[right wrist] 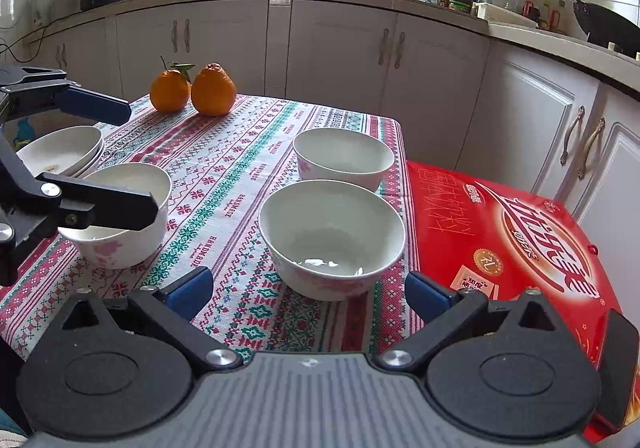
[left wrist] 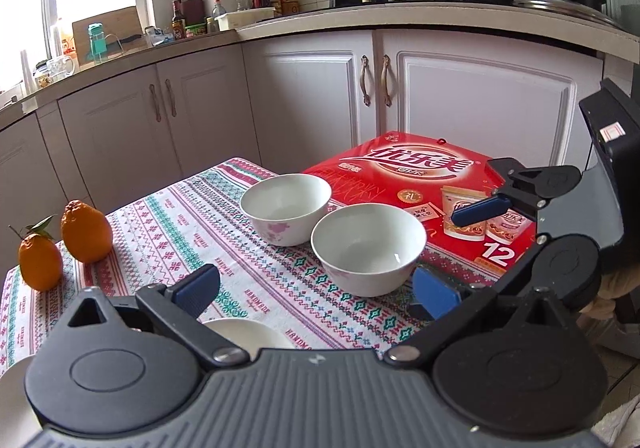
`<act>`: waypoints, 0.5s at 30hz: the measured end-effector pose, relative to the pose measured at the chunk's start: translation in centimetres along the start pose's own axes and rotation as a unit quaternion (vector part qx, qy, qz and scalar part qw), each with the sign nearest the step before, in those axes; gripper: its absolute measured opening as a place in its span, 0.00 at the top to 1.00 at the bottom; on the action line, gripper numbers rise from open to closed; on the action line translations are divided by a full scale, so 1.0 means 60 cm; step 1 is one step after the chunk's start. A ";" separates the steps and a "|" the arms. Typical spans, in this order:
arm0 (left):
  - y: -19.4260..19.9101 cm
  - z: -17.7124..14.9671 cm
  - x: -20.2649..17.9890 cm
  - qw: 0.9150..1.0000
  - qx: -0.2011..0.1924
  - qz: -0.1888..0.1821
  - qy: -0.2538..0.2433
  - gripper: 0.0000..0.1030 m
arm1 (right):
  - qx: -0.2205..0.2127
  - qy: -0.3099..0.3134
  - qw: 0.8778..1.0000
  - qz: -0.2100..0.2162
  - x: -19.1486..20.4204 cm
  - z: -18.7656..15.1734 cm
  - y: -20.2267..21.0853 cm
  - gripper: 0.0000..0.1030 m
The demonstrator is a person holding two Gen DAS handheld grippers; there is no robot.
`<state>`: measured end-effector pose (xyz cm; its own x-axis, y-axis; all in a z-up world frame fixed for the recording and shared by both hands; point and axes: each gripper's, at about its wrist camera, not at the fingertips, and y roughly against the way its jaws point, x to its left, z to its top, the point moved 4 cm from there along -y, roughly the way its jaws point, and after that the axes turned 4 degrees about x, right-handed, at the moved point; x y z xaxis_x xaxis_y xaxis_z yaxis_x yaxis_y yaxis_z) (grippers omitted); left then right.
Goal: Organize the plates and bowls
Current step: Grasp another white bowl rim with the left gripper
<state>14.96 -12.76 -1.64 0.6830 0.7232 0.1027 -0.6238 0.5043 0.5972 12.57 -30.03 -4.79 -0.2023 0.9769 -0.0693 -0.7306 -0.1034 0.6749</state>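
Plates (right wrist: 60,151) appear only from right wrist.

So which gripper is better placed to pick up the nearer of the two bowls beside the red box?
Right. The right gripper is open with the nearer bowl centred ahead; the left gripper sees it off-centre.
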 end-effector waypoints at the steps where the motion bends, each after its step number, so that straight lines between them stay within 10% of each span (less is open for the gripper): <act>1: -0.009 0.004 -0.002 1.000 0.002 -0.003 -0.002 0.01 | 0.002 -0.002 1.000 0.003 -0.003 -0.001 -0.003 0.00; 15: -0.157 0.054 -0.007 0.997 0.073 -0.034 0.014 0.01 | 0.009 -0.006 1.000 0.008 -0.042 -0.010 -0.055 0.00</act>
<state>21.79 -19.35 -4.74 0.7097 0.7035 0.0378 -0.5134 0.4797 0.7116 15.08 -32.25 -7.26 -0.2062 0.9772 -0.0503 -0.7149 -0.1154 0.6896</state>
